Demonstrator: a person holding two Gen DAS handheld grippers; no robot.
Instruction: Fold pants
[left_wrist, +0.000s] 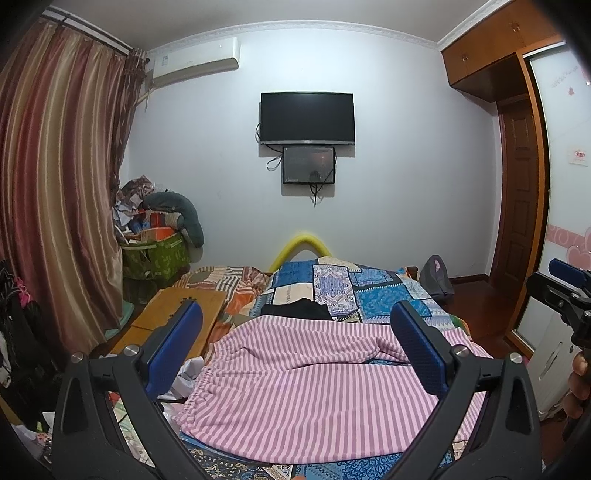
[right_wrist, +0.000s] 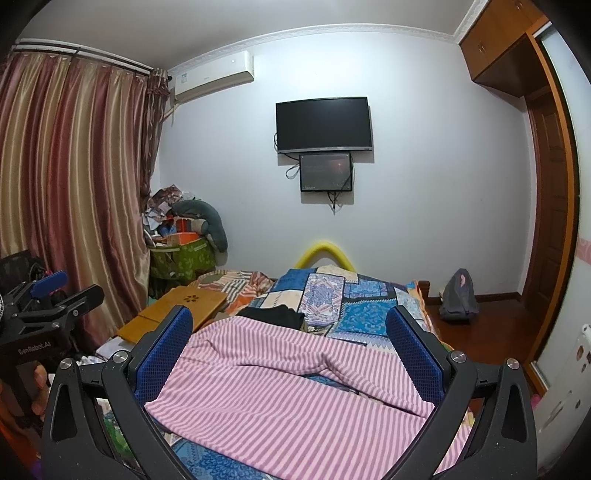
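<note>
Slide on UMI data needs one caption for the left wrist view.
Open left gripper above striped pants spread on a patchwork bed, before folding.

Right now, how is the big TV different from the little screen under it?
The big TV is wider and completely black; the little screen is smaller and shows a faint reddish picture. The TV hangs above, the screen directly below. Both are dark-framed, wall-mounted, with cables dangling.

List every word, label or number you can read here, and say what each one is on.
"GenRobot.AI": on the left gripper body, seen from the right wrist.
Air conditioner label: too small.
Red sticker on the wardrobe door: blurred.
Small screen under the TV: illegible.
</note>
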